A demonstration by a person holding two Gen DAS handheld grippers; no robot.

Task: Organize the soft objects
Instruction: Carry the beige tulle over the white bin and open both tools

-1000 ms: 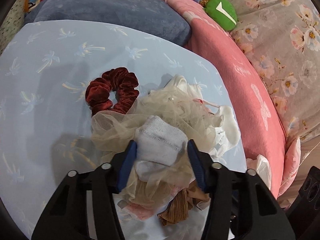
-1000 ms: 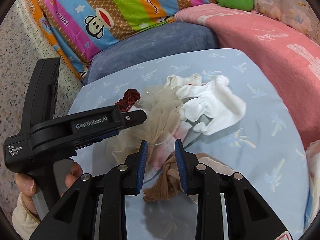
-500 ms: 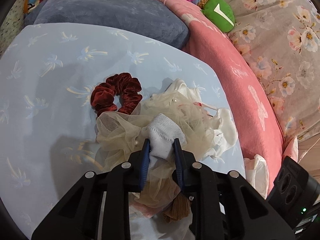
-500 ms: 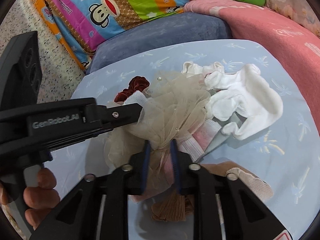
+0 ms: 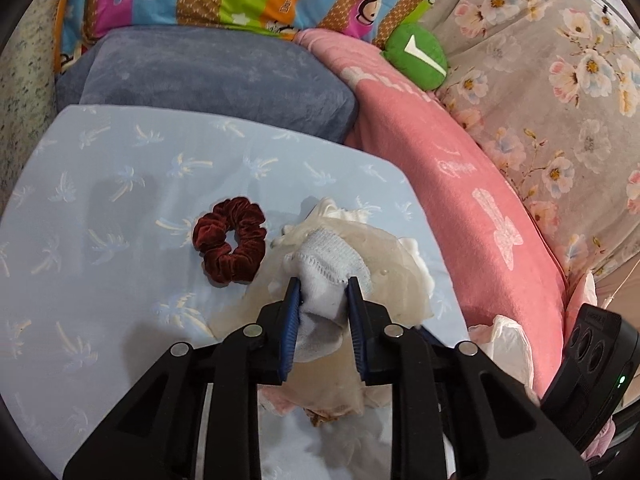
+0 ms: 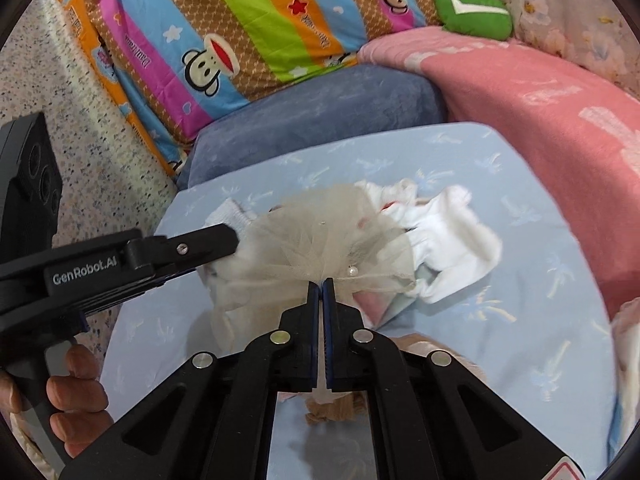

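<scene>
two tongs, one tangle near the right edge of the blue cushion point(image 5: 120, 184)

left gripper point(image 5: 323, 288) pinches the white sock point(image 5: 328, 276); right gripper point(image 6: 320, 282), jaws just closed, nips the tulle point(image 6: 320, 240) draped over it, so they must part sideways.

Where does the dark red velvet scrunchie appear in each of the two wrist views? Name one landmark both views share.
Left wrist view: the scrunchie lies left of centre on the pale blue cloth, just left of the pile.
Right wrist view: not visible; whether the tulle or the left gripper covers it cannot be told.
Shared landmark: the green cushion at the top right.
</scene>
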